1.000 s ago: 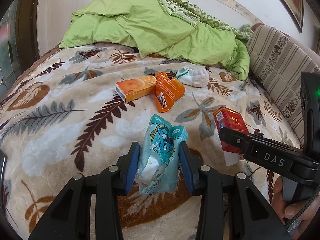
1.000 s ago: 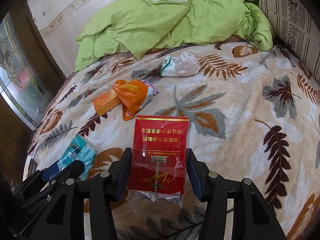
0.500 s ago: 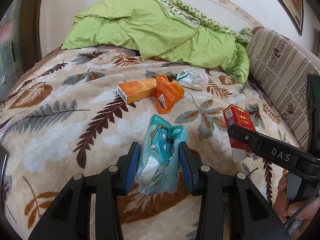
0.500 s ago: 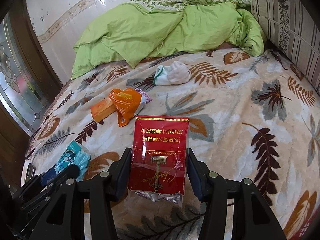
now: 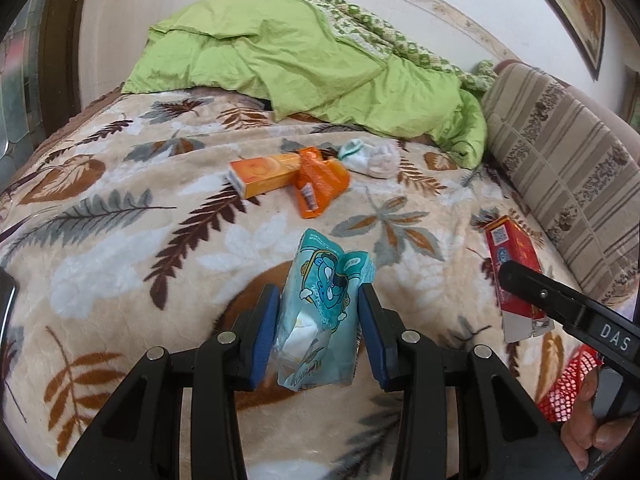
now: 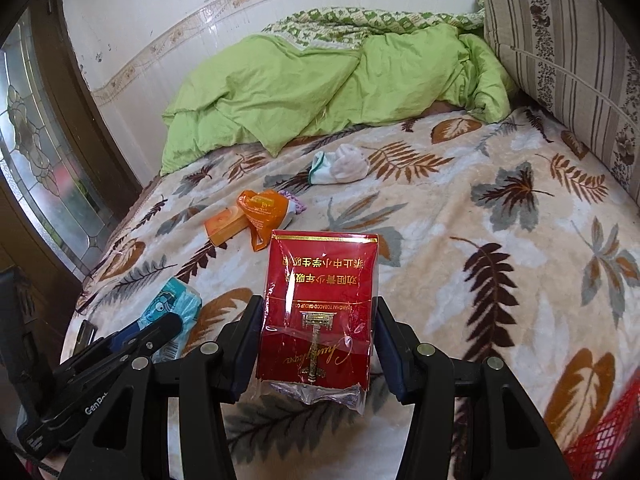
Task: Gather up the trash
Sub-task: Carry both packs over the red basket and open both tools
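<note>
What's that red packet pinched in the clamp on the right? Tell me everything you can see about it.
The red packet looks like a soft cigarette pack: glossy red paper with gold lettering and a gold column emblem, wrapped in clear film that is torn and crumpled at its near end. It is upside down in the right wrist view. The right gripper holds it by its two long sides, lifted clear of the leaf-patterned blanket, flat face up. Nothing else touches it.

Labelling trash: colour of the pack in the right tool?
Red with gold lettering, in clear film: the pack, clearest in the right wrist view.
</note>
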Demonstrator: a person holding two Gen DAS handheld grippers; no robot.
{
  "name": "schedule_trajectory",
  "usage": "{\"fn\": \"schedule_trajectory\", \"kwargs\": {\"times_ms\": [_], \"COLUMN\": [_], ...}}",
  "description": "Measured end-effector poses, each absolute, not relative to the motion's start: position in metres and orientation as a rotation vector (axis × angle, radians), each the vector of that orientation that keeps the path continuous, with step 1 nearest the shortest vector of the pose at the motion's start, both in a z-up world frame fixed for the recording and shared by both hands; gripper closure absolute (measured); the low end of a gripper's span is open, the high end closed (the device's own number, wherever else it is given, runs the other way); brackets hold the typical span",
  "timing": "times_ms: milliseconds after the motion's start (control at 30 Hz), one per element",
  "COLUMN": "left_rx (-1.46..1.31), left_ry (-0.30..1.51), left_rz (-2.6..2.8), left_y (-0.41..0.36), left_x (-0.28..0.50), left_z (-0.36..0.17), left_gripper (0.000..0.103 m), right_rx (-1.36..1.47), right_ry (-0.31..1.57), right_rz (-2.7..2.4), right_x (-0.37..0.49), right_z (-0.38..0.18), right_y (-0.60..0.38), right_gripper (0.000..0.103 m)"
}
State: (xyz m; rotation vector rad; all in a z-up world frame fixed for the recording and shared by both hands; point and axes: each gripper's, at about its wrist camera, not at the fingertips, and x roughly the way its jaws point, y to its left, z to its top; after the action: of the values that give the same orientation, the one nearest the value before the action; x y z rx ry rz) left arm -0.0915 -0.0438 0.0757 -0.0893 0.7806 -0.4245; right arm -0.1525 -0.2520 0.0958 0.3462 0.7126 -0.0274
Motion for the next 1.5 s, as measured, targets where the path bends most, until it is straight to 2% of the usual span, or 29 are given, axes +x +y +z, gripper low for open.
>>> {"fn": "schedule_trajectory", "kwargs": {"times_ms": [467, 767, 1033, 1100, 1167, 1333, 1500], "left_rx": [-0.068, 0.041, 0.14, 0.16, 0.189, 0.182, 0.128], "left_ry": [0.759, 0.774, 0.847, 0.87, 0.9, 0.909, 0.879], "left_rz": [-0.695, -0.975, -1.2, -1.25, -1.28, -1.275, -1.18], "left_y": [-0.122, -0.235, -0.331, -0.353, -0.372, -0.369, -0.336], "left_x": [-0.14, -0.204, -0.269, -0.284, -0.295, -0.295, -0.264], "left_z": [0.114, 0.135, 0.132, 0.129, 0.122, 0.119, 0.125], "left_gripper": [0.064, 0.064, 0.064, 0.062, 0.05, 0.044, 0.043], "right_rx": [0.513, 0.625, 0.715, 0.727, 0.741, 0.755, 0.755], "right_ry": [0.664, 0.655, 0.624, 0.618, 0.615, 0.619, 0.618], "right_rz": [-0.177, -0.435, -0.568, -0.589, -0.601, -0.612, -0.553], "right_x": [-0.268, -0.384, -0.45, -0.458, -0.462, -0.468, -0.449], "right_z": [0.115, 0.104, 0.097, 0.097, 0.096, 0.093, 0.093], "right_y": [-0.369, -0.472, -0.517, -0.523, -0.528, -0.533, -0.524], "right_gripper": [0.047, 0.047, 0.045, 0.045, 0.044, 0.04, 0.039]}}
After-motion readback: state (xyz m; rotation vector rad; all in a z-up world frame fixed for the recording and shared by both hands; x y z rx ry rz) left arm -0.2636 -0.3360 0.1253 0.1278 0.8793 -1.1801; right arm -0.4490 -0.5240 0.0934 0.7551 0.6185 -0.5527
